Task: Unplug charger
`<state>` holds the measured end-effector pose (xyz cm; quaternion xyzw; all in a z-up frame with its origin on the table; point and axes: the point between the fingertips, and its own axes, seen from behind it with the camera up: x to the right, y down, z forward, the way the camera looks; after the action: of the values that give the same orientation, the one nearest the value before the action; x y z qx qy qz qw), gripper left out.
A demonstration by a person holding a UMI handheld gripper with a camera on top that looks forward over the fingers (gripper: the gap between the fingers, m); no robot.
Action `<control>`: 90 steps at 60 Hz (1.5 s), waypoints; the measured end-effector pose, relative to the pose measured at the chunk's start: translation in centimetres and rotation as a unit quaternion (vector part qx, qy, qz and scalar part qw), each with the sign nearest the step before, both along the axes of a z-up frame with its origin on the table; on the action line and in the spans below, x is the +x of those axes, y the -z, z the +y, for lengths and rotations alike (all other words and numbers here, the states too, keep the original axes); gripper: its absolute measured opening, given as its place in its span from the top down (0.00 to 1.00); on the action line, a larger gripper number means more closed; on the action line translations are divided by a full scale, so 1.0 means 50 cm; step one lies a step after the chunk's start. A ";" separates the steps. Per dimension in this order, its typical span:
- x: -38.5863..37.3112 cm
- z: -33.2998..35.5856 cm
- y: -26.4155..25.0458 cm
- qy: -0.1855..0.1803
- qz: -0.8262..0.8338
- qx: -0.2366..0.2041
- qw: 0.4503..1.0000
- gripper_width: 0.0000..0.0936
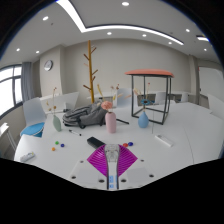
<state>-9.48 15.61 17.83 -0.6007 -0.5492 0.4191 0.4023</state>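
- Charger: cannot pick it out for certain. A small white object [110, 149] sits between the jaws at their tips, with the purple pads [98, 160] on either side; whether it is the charger is not readable.
- Jaws [110, 160]: pads angle inward toward that white object; cannot tell whether they press it or merely flank it.
- White tabletop [185, 135] is the landmark. Its surface spreads wide beyond the jaws; bare stretch to the right of them.
- Just beyond the jaws on the tabletop: a pink bottle [110, 122], a blue vase-like piece [143, 119], and a grey heap of fabric [82, 117] left of the bottle.
- Small dark bits [57, 146] lie scattered on the tabletop left of the jaws; a blue item [33, 130] sits farther left.
- Behind the tabletop: a small red-topped stand with dark legs [149, 88], a wooden coat tree [90, 65].
- Windows [10, 88] at the left wall; ceiling light strips [72, 14] overhead.
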 end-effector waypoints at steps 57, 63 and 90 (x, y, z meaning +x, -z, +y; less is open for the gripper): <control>0.315 0.238 0.078 0.037 -0.200 0.039 0.978 0.09; 0.420 0.218 0.010 0.043 -0.204 0.033 0.977 0.09; 0.570 0.219 -0.024 0.076 -0.188 0.054 0.978 0.09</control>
<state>19.01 26.55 19.03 -0.6865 -0.5892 0.2366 0.3545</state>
